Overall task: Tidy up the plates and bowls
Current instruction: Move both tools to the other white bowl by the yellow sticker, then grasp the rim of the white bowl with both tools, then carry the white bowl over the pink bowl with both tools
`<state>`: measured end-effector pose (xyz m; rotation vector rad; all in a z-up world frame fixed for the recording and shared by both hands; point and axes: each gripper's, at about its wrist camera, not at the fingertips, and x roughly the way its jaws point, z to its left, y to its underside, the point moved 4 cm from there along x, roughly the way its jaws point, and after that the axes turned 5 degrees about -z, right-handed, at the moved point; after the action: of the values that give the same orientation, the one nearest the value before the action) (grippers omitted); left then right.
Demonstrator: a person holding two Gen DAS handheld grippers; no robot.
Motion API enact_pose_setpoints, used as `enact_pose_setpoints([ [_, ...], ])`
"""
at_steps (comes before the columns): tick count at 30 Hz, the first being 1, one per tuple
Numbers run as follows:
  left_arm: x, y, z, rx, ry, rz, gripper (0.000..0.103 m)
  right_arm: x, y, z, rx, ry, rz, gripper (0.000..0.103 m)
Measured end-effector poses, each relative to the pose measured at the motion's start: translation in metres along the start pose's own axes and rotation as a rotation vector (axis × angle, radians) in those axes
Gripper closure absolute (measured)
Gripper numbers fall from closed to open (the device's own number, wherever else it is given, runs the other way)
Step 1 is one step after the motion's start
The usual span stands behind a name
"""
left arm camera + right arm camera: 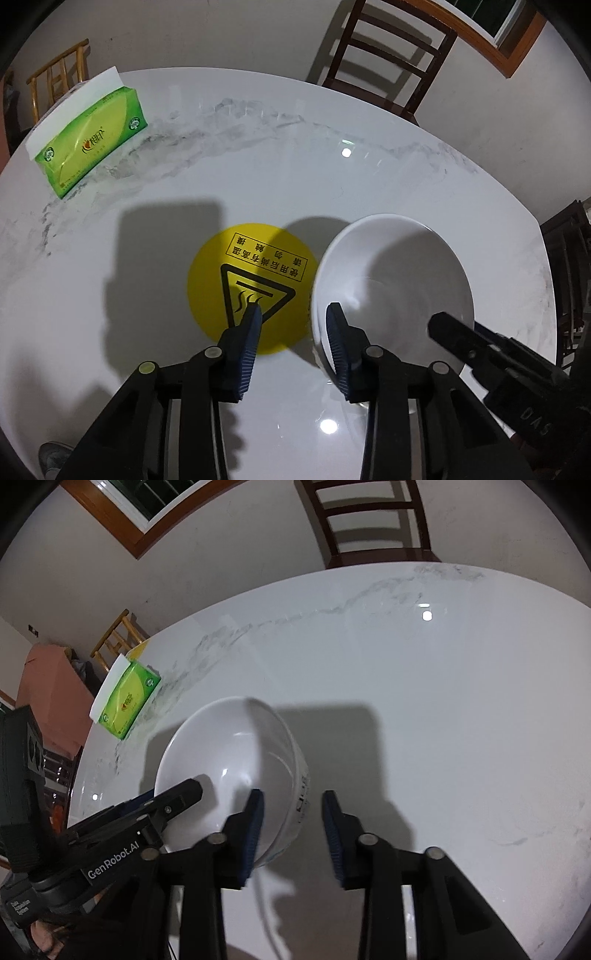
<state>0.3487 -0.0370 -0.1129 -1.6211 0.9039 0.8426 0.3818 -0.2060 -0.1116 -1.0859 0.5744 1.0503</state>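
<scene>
Tissue box (88, 134): it sits near the far left edge of the table (258, 177), well away from us.
Yellow sticker (251, 280): it lies flat in the middle of the table, just left of the bowl.
Left gripper (295, 332): we hold it over the bowl's left rim. One finger is outside the rim and one is inside. The fingers are partly open and do not pinch the rim yet.
Bowl (399, 280): it is white and stands in the middle of the table, and we think a second bowl sits under it.
Right gripper (293, 818): we hold it at the bowl's right rim, one finger inside and one outside. It is partly open too, not squeezing.
What could go wrong: the bowl is smooth and slippery. If one side grabs before the other, we think the bowl may tip or slide. If we lift with a weak pinch, it may drop and crack.
</scene>
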Motion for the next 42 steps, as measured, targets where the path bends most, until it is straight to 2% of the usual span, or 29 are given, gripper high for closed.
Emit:
enact_pose_setpoints([
  [2,0.001,0.0,-0.003,0.014,0.017,0.005,0.085,0.003,0.002,0.002,0.0,-0.016,0.012,0.078],
  [4,0.001,0.002,-0.008,0.028,0.035,0.014,0.092,0.002,0.003,0.002,-0.002,-0.014,0.01,0.078],
  [7,-0.001,0.006,-0.011,0.05,0.012,0.015,0.093,0.0,0.004,0.003,-0.024,-0.002,0.017,0.079],
  [13,-0.008,0.013,-0.014,0.044,0.027,0.047,0.093,-0.007,0.011,0.002,-0.024,0.002,0.031,0.081],
  [19,-0.023,0.018,-0.019,0.066,0.023,0.045,0.093,-0.025,0.014,0.005,-0.026,0.001,0.021,0.082],
  [33,-0.077,0.034,-0.033,0.106,0.028,0.005,0.093,-0.082,0.029,0.022,-0.05,0.003,-0.024,0.082],
  [42,-0.119,0.059,-0.041,0.135,0.038,-0.015,0.093,-0.123,0.056,0.033,-0.059,0.004,-0.044,0.082],
])
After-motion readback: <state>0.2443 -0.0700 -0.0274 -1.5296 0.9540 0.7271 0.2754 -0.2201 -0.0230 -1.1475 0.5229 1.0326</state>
